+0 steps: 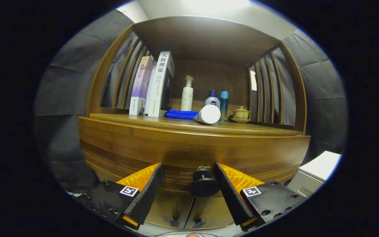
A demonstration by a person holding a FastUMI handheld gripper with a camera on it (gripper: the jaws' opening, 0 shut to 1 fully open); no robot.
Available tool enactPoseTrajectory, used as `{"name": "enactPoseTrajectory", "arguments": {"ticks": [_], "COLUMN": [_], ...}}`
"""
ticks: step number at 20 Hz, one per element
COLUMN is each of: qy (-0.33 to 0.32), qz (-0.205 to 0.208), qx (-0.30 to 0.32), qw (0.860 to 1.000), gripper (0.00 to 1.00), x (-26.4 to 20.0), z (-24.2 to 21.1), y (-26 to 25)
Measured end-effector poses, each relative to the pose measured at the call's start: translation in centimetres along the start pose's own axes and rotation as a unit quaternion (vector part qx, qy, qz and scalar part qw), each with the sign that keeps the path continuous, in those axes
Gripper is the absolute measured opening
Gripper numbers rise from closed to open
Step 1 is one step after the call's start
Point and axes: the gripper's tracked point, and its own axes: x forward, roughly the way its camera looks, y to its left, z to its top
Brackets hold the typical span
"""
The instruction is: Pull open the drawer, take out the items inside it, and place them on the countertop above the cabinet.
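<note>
Gripper view: the gripper (188, 172) sits right in front of the drawer (192, 149), fingers spread apart with the dark round knob (204, 184) between them, nearer the right finger. Neither finger looks like it's pressing on the knob, so it's released, not grabbing anything. Lining up around the knob like that makes sense, since it's the only handle on that wide front.

The drawer itself is a broad brown wooden panel with a banded grain, and it looks flush with the cabinet, i.e. closed, so whatever's inside can't be seen. Could be a drawer about to be pulled, or one pushed back in; no way to tell.

Just above it, the counter (262, 131) already carries stuff: some books (153, 85) standing upright, a folded blue cloth (181, 114), a white pump bottle (187, 94), a smaller pump bottle (212, 98), a teal bottle (224, 105), a white tube (208, 114) lying on its side, and a small lidded cup (241, 113). Below the drawer are two cabinet doors (186, 210).
</note>
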Motion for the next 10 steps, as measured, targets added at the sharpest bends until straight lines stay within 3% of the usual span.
{"name": "enactPoseTrajectory", "arguments": {"ticks": [10], "qy": [-0.004], "qz": [-0.005], "qx": [-0.007], "qw": [1.000], "gripper": [0.99], "x": [1.6], "z": [0.5], "y": [-0.4]}}
